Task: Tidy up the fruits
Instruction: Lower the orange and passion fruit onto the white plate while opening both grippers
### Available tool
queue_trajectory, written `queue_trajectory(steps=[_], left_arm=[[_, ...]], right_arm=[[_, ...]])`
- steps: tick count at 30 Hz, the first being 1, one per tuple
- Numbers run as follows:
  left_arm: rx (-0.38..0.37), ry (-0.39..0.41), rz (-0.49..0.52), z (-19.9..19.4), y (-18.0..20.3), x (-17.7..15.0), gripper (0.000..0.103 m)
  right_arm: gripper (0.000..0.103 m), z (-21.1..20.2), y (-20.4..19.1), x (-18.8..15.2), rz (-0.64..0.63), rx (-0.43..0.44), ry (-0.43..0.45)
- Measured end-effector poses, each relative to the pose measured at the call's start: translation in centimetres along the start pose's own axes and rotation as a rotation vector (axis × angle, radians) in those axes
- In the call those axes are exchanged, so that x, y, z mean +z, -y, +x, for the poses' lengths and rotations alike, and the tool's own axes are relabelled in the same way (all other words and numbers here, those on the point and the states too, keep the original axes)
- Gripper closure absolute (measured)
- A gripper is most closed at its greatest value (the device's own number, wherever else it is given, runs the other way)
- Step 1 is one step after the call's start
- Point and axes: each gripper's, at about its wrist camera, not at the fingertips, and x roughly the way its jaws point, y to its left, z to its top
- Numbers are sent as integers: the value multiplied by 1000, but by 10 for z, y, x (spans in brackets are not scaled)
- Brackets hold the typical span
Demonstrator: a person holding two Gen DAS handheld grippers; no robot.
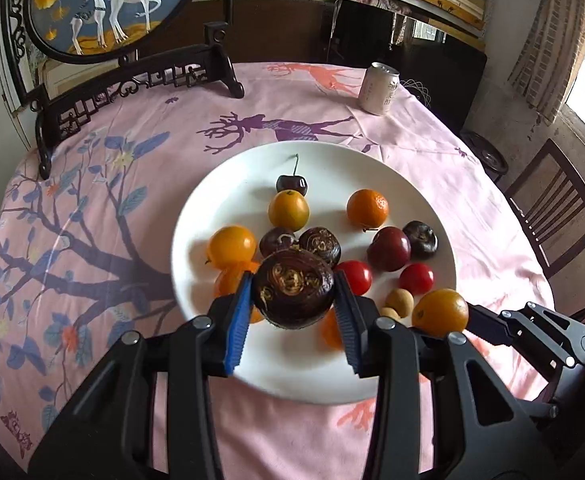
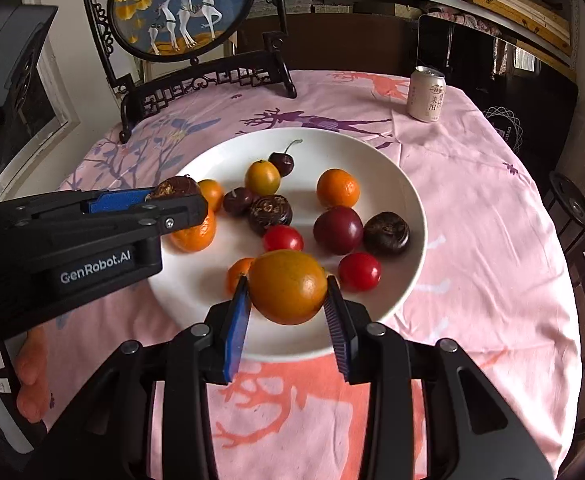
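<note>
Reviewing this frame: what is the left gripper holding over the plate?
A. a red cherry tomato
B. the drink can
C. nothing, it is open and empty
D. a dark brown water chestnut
D. In the left wrist view the left gripper is shut on a dark brown water chestnut above the white plate, while the right gripper holds an orange fruit.

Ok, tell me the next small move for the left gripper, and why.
Probably carry the water chestnut forward and set it down beside the two water chestnuts mid-plate. The left gripper is shut on it above the white plate, and like fruits already sit together there.
</note>
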Motion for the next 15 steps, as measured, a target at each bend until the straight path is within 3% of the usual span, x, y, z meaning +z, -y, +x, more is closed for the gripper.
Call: queue_trajectory(steps=[12, 14, 15], left_arm=[[-2, -42, -2, 35, 4, 8, 62], [-1, -39, -5, 35, 5, 9, 61], [5, -30, -3, 32, 5, 9, 58]], right_arm=[[65, 33, 13, 12, 24, 7, -37], [55, 34, 14, 12, 31, -5, -38], [35, 32, 14, 13, 35, -10, -33]])
